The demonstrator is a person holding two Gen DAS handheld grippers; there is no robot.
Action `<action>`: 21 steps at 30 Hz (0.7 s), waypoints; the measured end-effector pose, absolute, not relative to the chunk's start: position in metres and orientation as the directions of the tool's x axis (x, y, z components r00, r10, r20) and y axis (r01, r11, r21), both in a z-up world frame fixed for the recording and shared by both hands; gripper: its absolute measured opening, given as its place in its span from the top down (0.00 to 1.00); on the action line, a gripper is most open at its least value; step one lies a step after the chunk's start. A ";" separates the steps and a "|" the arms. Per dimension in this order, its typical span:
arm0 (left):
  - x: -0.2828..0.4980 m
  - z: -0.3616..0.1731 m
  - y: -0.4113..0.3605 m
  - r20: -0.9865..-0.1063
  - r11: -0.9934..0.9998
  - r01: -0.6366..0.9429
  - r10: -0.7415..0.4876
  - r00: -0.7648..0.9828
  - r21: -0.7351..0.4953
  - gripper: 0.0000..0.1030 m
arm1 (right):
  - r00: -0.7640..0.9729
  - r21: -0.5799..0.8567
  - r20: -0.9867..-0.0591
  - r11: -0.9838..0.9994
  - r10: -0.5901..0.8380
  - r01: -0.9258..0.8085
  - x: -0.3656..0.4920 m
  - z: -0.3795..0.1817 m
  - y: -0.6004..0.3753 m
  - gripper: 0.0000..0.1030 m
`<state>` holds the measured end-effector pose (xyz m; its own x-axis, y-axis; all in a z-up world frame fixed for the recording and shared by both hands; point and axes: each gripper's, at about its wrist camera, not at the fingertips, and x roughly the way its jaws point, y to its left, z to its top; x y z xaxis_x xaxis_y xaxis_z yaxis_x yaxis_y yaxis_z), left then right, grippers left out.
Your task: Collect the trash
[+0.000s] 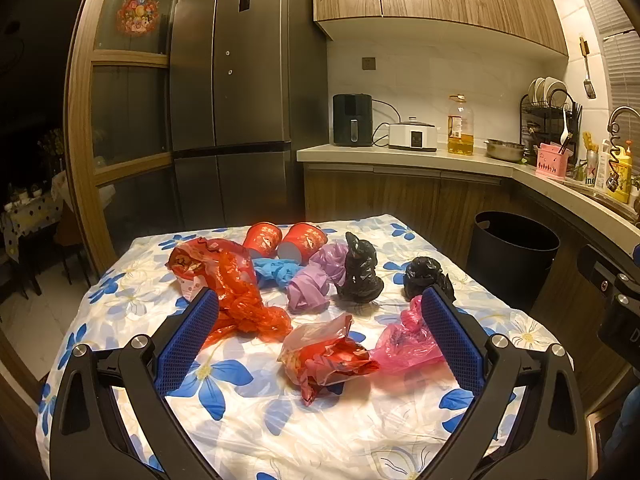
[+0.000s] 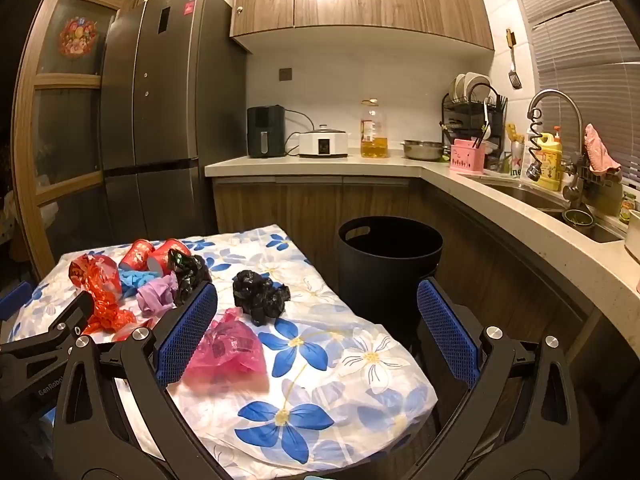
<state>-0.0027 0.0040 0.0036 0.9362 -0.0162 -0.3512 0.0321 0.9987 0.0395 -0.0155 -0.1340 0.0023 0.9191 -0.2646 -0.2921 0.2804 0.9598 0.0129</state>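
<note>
While both grippers, left (image 1: 320, 324) & right (image 2: 316, 320), gape empty over table (image 2: 360, 384): risk of snagging floral cloth w/ pink bag (image 2: 228, 350), or light crumpled bags missing bin (image 2: 390, 256).

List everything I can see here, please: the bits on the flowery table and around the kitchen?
tablecloth: 1, white with blue flowers, over the table
paper cups: 2, red, lying at the far edge
crumpled black bags: 2, black, centre and right
purple bags: 2, lilac, centre
blue bag: 1, blue, before the cups
red bags: 2, red, left and near centre
pink bag: 1, pink, near right
bin: 1, black, floor right of table
fridge: 1, dark grey, back
oil bottle: 1, yellow, counter
left gripper: 1, black with blue pads, open
right gripper: 1, same, open
</note>
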 end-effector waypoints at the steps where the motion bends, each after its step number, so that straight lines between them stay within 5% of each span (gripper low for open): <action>1: -0.003 0.003 0.004 -0.351 0.999 0.032 -0.016 0.936 0.039 0.05 | 0.919 0.013 -0.292 0.960 -0.265 0.281 -0.016 0.002 -0.134 0.04; 21: -0.001 0.002 0.001 -0.355 0.998 0.044 -0.028 0.934 0.037 0.05 | 0.918 0.020 -0.292 0.958 -0.268 0.286 -0.014 0.000 -0.136 0.04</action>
<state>-0.0012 0.0014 0.0023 0.9343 -0.0281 -0.3553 0.0442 0.9983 0.0373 -0.0136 -0.1361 0.0000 0.9181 -0.2682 -0.2919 0.2861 0.9580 0.0197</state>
